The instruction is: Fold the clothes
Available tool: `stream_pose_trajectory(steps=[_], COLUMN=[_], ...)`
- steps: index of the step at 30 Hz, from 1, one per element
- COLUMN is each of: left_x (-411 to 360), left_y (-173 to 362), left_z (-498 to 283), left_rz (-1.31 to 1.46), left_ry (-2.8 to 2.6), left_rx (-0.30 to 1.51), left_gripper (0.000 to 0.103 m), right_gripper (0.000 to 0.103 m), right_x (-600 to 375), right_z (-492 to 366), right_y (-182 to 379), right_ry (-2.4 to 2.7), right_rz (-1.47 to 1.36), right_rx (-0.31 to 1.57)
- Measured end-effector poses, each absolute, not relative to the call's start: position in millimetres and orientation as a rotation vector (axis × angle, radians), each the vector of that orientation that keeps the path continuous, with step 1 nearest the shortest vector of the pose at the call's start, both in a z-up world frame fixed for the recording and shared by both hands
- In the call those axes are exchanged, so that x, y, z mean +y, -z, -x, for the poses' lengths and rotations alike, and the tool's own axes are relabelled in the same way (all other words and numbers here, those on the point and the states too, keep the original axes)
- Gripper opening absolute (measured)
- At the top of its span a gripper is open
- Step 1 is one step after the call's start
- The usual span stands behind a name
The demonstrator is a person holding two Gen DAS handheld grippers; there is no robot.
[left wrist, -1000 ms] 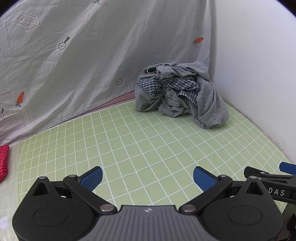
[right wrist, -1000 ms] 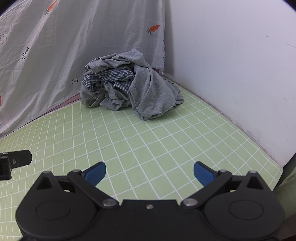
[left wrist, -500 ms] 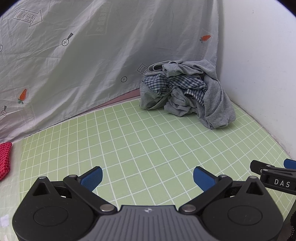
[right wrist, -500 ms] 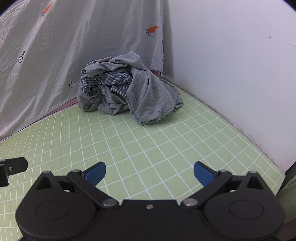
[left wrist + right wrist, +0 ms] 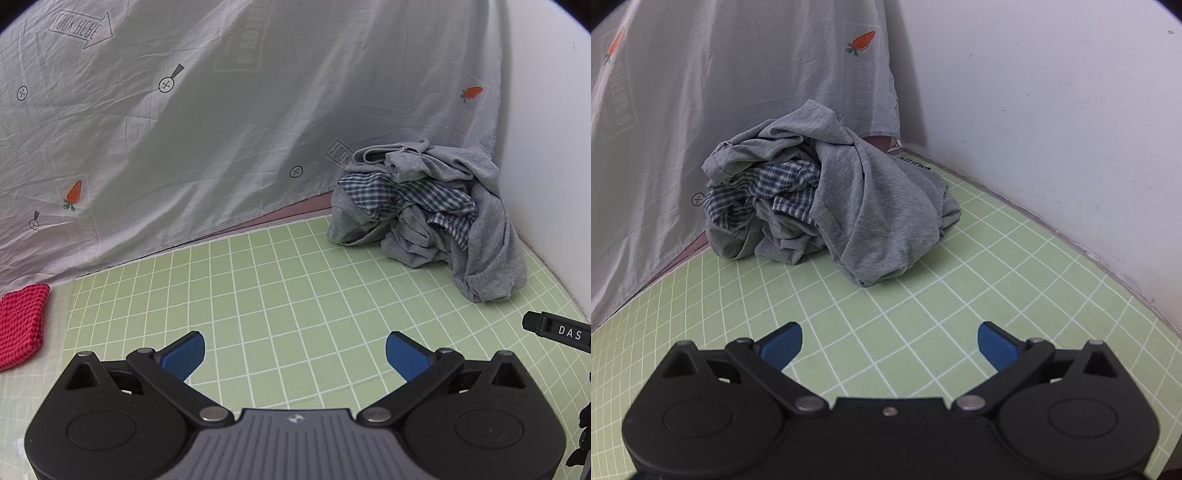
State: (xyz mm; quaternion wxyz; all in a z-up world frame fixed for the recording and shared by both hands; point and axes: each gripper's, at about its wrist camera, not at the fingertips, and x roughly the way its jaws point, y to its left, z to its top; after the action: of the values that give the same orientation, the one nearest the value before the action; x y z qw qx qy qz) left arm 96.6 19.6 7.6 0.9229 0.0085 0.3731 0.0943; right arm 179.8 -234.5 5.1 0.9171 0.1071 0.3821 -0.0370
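A crumpled pile of grey clothes (image 5: 476,229) with a blue checked garment (image 5: 402,192) in it lies at the far right corner of the green grid mat (image 5: 295,280). It also shows in the right wrist view (image 5: 871,206), with the checked garment (image 5: 764,188) on its left side. My left gripper (image 5: 293,356) is open and empty above the mat, well short of the pile. My right gripper (image 5: 888,343) is open and empty, closer to the pile. Part of the right gripper (image 5: 557,330) shows at the right edge of the left wrist view.
A grey printed sheet (image 5: 221,129) hangs behind the mat. A white wall (image 5: 1052,110) borders the mat on the right. A folded red checked cloth (image 5: 20,325) lies off the mat's left edge.
Both grippers have swung left and the right one moved nearer the pile, which looks larger in its view. More of the red cloth shows at the left. Both stay open.
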Motion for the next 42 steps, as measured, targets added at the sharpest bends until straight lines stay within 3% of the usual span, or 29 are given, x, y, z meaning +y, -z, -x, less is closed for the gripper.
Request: stream_pose_trajectory(steps=[12,16,19,21,23,24,27,30,42], left_x=[14.0,-11.4,-34.1,-45.5,-52.1,-54.0,-54.6,-48.2,-12.3], left_y=[-10.5,-14.7,-8.6,-1.9,6.3,10.1,21.3,28.4,40.1], left_z=[-268.5,-316.7,-340.5,-344.9,-343.1,-340.5,-324.5,-299.6,-213.0], left_rz=[0.048,0.04,0.021,0.004,-0.001,0.005,0.03,0.045,0.202], left_ry=[-0.181,-0.071,-0.025,-0.007,0.007,0.01,0.004,-0.02,-0.151], left_rx=[0.792,0.756,0.753,0.755,0.768,0.78,0.827,0.856,0.971], left_gripper=[0.101,0.101,0.101,0.101,0.101,0.101,0.101,0.101,0.101], right_gripper=[0.102,0.096,0.08,0.044,0.038,0.027,0.011,0.006,0.005], right_x=[-255.6,-264.1,-268.3,-272.8,-270.4,-269.7,-269.9,-274.8,-214.6], right_z=[-306.1,-329.5,-342.5,-346.8,-342.6,-338.7,-325.5,-312.8,-242.8], right_y=[3.7,10.4,21.7,29.5,31.6,32.2,33.7,31.3,27.9], right_ry=[0.134,0.107,0.071,-0.012,-0.029,-0.034,-0.055,-0.103,-0.442], right_rz=[-0.085,-0.095,-0.111,-0.179,-0.187,-0.182,-0.184,-0.22,-0.408], right_rx=[0.716,0.718,0.749,0.775,0.774,0.769,0.75,0.745,0.849])
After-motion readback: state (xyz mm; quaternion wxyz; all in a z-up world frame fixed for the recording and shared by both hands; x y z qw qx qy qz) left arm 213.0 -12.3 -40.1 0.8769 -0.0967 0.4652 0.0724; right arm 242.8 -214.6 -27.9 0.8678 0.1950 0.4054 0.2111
